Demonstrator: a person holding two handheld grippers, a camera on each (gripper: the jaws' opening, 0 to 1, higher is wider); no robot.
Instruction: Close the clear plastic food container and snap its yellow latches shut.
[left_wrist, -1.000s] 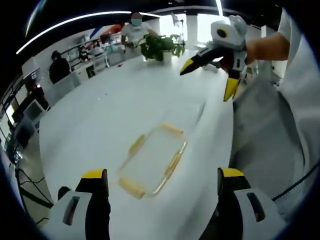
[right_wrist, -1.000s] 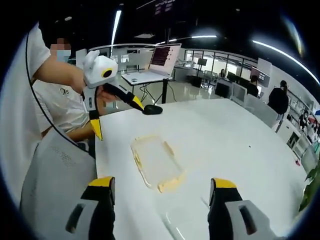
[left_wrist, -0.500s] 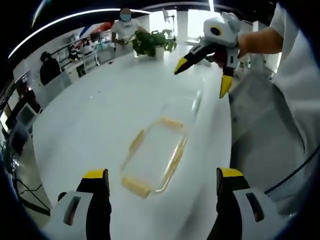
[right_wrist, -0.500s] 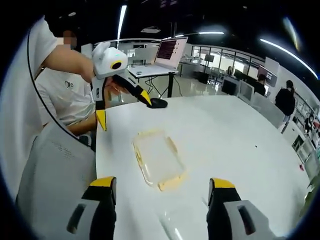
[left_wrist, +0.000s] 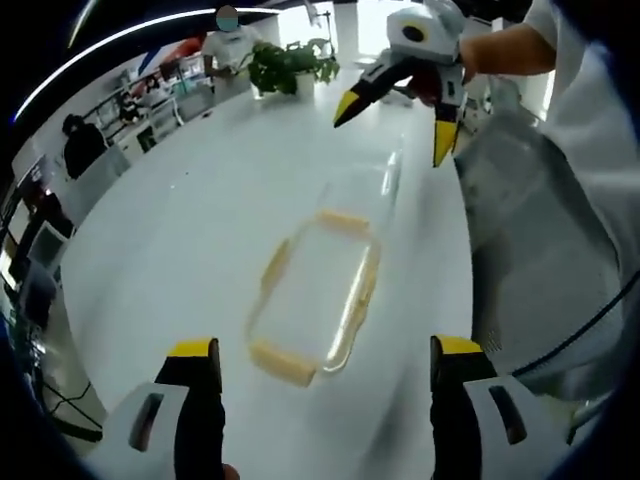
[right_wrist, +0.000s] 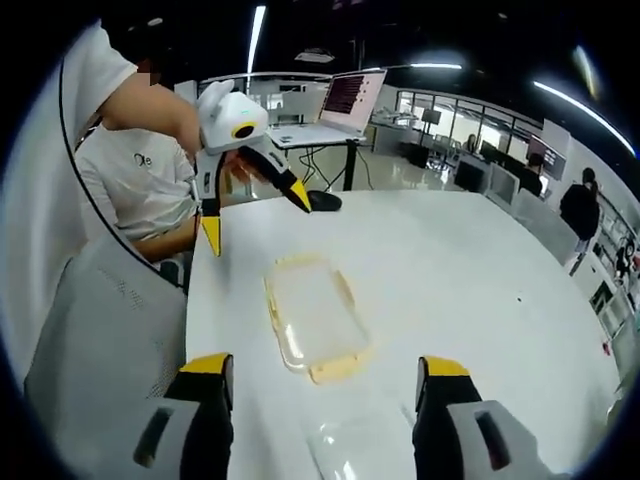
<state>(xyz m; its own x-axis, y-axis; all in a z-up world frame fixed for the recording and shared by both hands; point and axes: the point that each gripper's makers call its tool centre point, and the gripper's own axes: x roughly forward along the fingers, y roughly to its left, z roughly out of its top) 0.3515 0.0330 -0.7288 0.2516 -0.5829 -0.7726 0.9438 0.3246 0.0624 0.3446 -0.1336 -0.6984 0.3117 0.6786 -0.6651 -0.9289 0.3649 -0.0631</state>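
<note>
One broad white tabletop (left_wrist: 180, 230) spans both views, and the clear rectangular plastic food container with yellow latches (left_wrist: 312, 292) lies on it at the centre of the left gripper view and centre-left of the right gripper view (right_wrist: 312, 318). The left gripper (left_wrist: 318, 368) frames it from the bottom edge, jaws wide apart, gripping nothing, and appears upper left in the right gripper view (right_wrist: 256, 216). The right gripper (right_wrist: 320, 372), fingers likewise spread and empty, hangs at upper right of the left gripper view (left_wrist: 392, 130)

One container (left_wrist: 312, 300), two tools, one potted plant (left_wrist: 285, 66).
</note>
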